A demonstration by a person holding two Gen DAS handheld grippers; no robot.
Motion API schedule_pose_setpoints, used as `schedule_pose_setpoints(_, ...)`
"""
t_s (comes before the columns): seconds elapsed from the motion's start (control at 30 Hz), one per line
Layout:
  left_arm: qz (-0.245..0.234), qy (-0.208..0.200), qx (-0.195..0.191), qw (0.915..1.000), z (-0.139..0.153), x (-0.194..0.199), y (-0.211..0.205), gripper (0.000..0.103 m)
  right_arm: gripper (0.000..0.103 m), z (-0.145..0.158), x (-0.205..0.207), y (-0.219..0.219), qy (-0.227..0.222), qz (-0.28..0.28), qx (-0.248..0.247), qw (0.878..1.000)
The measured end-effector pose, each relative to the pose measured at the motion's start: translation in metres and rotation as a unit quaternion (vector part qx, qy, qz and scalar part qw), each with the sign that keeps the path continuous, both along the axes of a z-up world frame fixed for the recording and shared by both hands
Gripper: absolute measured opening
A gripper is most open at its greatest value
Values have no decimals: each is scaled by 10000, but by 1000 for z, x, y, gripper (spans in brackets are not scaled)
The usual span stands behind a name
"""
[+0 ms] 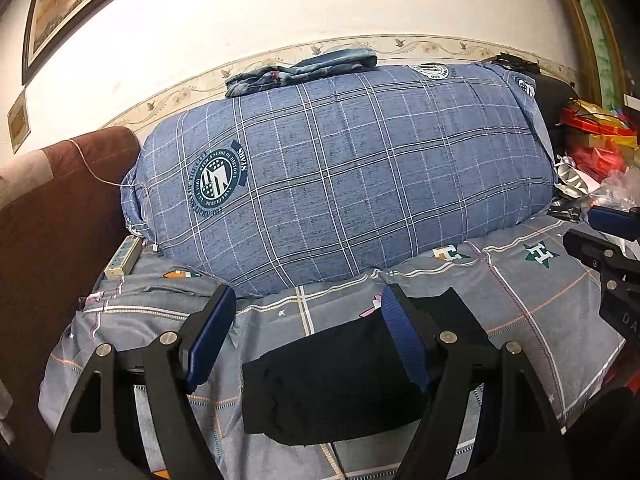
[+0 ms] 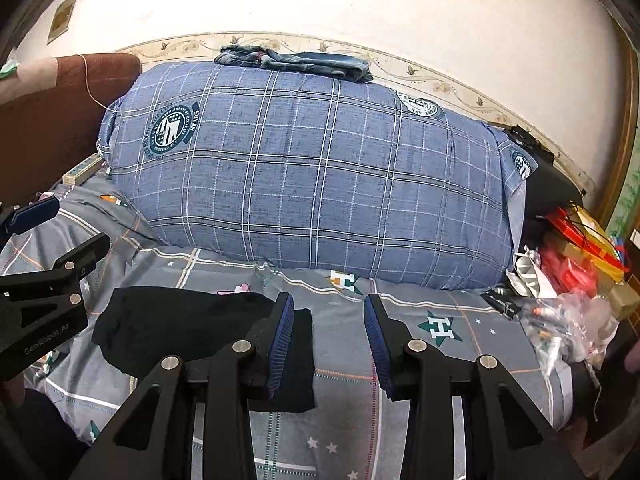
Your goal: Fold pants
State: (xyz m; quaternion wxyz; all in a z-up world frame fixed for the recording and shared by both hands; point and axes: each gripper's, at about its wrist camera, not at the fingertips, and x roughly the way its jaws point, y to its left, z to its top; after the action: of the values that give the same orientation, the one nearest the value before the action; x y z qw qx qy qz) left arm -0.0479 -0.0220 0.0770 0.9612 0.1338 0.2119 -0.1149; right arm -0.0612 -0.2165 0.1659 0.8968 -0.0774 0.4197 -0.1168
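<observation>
On the grey patterned bedsheet (image 2: 400, 420), a pair of black fabric pants (image 2: 168, 328) is seen lying in a compact folded bundle, towards the near edge of the bed. Behind it, a large blue checked quilt roll (image 2: 312, 176) is laid across the bed, with folded blue denim garments (image 2: 296, 60) resting on top.

The left gripper (image 1: 304, 340) is held with its blue-padded fingers (image 1: 208, 340) well apart; nothing is clamped, and the pants (image 1: 332, 384) are seen lying between and beneath them. Contact cannot be determined.

The right gripper (image 2: 328, 340) is likewise spread wide and holds nothing; its left finger sits over the right end of the pants. A heap of red packaging and clear bags (image 2: 576, 280) is noted at the bed's right side.
</observation>
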Motion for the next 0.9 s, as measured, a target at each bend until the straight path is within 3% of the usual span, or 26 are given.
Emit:
schedule_pose_setpoints(0.7,94,57,-59,9999,-8,8,12,75,38,-13,10,6,150,146,107,9997)
schedule_pose_setpoints(0.9,746,609,95,9953,-60,34,57,77,43,-59,25,2,480,434,758,9950)
